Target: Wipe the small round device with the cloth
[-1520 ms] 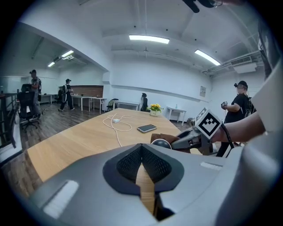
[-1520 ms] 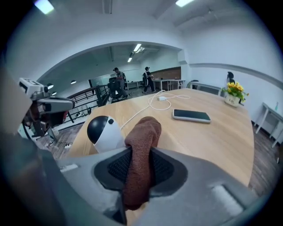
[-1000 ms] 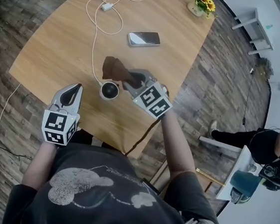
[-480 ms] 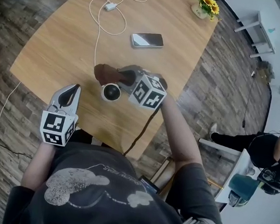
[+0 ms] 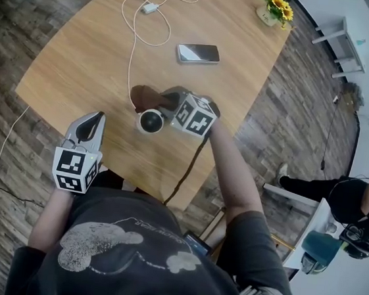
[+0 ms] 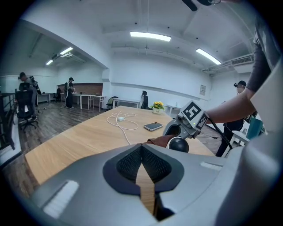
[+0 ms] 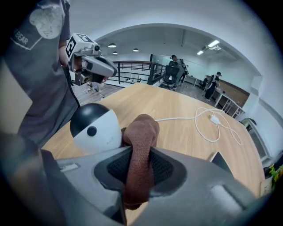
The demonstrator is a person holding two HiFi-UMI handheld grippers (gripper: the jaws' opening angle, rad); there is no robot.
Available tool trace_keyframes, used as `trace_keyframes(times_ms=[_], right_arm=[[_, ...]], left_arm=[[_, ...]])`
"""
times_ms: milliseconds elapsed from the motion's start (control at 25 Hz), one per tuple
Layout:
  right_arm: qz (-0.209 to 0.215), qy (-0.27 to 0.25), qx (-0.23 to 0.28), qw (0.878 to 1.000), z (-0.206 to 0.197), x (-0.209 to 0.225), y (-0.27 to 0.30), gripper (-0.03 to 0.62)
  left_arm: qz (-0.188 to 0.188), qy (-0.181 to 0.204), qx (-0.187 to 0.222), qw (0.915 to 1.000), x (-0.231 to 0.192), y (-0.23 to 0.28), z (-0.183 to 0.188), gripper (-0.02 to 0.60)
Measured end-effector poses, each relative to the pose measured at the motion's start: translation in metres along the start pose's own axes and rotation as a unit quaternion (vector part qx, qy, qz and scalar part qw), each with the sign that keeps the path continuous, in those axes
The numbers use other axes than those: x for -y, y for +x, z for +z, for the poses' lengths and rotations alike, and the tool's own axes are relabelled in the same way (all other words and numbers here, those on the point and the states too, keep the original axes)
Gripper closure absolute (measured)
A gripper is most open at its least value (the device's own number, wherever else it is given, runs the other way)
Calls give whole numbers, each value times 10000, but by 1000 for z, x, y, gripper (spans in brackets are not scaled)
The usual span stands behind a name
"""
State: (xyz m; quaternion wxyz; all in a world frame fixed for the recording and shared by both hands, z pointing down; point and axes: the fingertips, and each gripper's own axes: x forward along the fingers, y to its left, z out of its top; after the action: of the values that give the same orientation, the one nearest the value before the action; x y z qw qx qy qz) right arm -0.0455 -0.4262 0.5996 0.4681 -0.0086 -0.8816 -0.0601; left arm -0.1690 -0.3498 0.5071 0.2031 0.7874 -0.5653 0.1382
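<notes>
Though partly covered from above by its marker cube (image 5: 75,169), easy to read in the left gripper view: the left claw (image 5: 94,119) (image 6: 142,148), jaws drawn together at the tips, nothing between them, only a thin sliver of wood showing through lower down. Held over the near edge of the desk (image 5: 61,70), apart from everything on it. Just beyond, near the middle of that side, the small round device (image 5: 151,121) (image 7: 94,128), standing on the desk, white below and dark on top, with a small dark dot on the white side and faint print too small to read. In the left gripper view only its dark dome (image 6: 179,144) visible above the claw's body. Right beside it, the right claw (image 5: 166,100) (image 7: 139,154), clamped tight on the brown cloth (image 5: 144,96) (image 7: 140,132). Bunched end pushed out past the jaw tips and lying against the device's side, touching or very nearly so, hard to say which. Lower end of the cloth lost in shadow beneath the jaws, and from above the jaws themselves mostly hidden under that claw's body. Farther on, a white cable (image 5: 142,26) (image 7: 208,126) looping across the wood, its near end disappearing beside the cloth. Past that, a phone (image 5: 198,53) (image 6: 153,126) lying flat, cut off in the right gripper view. At the far corner, a small pot of yellow flowers (image 5: 274,8) (image 6: 156,106).
</notes>
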Motion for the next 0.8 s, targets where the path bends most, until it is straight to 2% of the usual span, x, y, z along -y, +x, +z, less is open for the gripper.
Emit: trace_keyframes(times_ms=[200, 320, 520, 680, 800], right_arm=[[-370, 699, 195, 9967, -9, 14, -10, 514], [-832, 1431, 682, 9838, -5, 28, -30, 514], [-1678, 2509, 1516, 9412, -1, 33, -72, 514], [-2276, 3051, 1623, 9104, -10, 13, -93, 513], [-2572, 3533, 1839, 8805, -17, -7, -108, 514]], left_arm=[[-39, 26, 29, 10000, -2, -3, 1, 563], [-105, 54, 93, 9999, -3, -2, 6, 563], [-385, 112, 226, 9989, 1, 5, 17, 562], [-775, 150, 212, 9967, 12, 18, 20, 563], [-1073, 164, 117, 9940, 21, 29, 17, 561]])
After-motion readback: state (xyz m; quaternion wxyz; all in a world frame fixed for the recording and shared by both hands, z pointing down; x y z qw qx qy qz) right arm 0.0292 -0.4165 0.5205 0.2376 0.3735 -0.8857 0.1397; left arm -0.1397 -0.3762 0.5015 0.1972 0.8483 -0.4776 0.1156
